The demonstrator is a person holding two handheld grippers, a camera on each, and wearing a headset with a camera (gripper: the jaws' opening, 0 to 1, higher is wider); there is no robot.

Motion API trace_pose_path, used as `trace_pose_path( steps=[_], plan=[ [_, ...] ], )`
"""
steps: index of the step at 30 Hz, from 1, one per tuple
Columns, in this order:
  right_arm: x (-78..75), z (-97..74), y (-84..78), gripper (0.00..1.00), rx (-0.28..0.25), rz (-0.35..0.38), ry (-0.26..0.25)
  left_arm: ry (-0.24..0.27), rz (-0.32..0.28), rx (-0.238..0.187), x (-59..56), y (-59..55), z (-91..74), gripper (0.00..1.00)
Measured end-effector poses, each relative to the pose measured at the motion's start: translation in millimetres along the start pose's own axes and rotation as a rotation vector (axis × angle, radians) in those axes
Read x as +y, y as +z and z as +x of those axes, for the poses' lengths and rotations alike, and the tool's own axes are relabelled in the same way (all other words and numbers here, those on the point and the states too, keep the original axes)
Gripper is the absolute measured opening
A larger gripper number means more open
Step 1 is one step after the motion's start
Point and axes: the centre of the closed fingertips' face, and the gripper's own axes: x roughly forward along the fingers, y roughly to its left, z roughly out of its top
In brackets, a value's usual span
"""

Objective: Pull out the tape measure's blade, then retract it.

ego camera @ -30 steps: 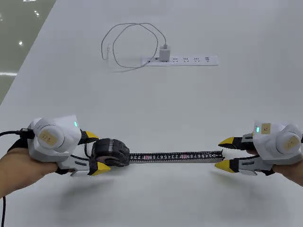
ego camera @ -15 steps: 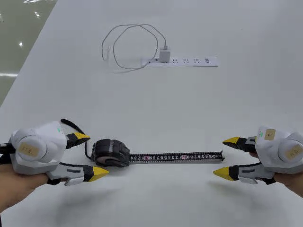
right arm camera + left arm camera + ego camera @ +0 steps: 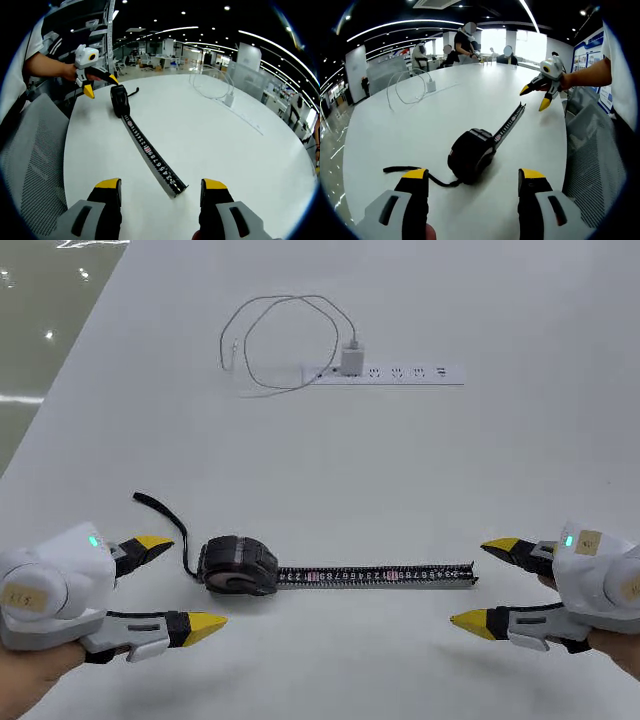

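- The left claw (image 3: 190, 580) is at the left side of the white table (image 3: 400, 470). Its two yellow-tipped jaws are spread wide apart, and it holds nothing.
- A thin black strap (image 3: 165, 515) lies on the table. It curls from the tape measure out toward the left claw's far jaw.
- The tape measure (image 3: 237, 564) sits on the table just to the right of the left claw's tips, and it does not touch them. Its case is round, chunky and black. In the left gripper view it sits a little way ahead, in line with the gap between the jaws.
- The blade (image 3: 380, 575) is pulled out of the case and runs to the right, flat on the table. It is dark, with small white numbers and a few red marks.
- The blade's end lies near the right claw's tips but apart from them.
- The right claw (image 3: 470, 582) is at the right side of the table. Its jaws are wide apart too, and it grips nothing.
- Far across the table are a looped white cable (image 3: 270, 340), a white plug (image 3: 352, 357) and a long white power strip (image 3: 410, 373).
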Motion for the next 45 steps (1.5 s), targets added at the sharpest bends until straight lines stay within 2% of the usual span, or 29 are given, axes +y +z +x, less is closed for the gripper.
trace_pose_path(
  steps=[6,8,16,21,26,32,35,45],
  plan=[
    [3.5,-5.7,-1.2,0.65,-0.006,0.017,-0.017,0.009,-0.023,-0.014,-4.2,-1.5,-6.8,0.73],
    [4.3,-7.7,-1.6,0.66,-0.007,0.028,-0.025,0.017,-0.028,-0.005,-4.6,-4.7,-8.7,0.73],
    [12.9,-12.9,-3.6,0.75,-0.023,0.062,-0.048,0.037,-0.073,-0.013,-8.1,-11.8,-18.6,0.77],
    [18.0,-18.0,-2.9,0.76,-0.026,0.065,-0.057,0.053,-0.094,-0.011,-9.7,-18.1,-23.8,0.80],
    [23.0,-22.6,-4.0,0.82,-0.027,0.069,-0.070,0.073,-0.113,-0.007,-11.7,-24.4,-29.1,0.82],
    [32.9,-27.4,-11.2,0.86,-0.013,0.090,-0.072,0.071,-0.146,-0.011,-18.9,-30.8,-34.7,0.87],
    [35.3,-30.0,-12.4,0.89,-0.017,0.104,-0.079,0.073,-0.150,0.003,-21.7,-36.5,-36.4,0.89],
    [48.6,-32.9,-13.8,0.96,-0.030,0.114,-0.077,0.088,-0.172,0.002,-25.6,-46.2,-41.5,0.94]
  ],
)
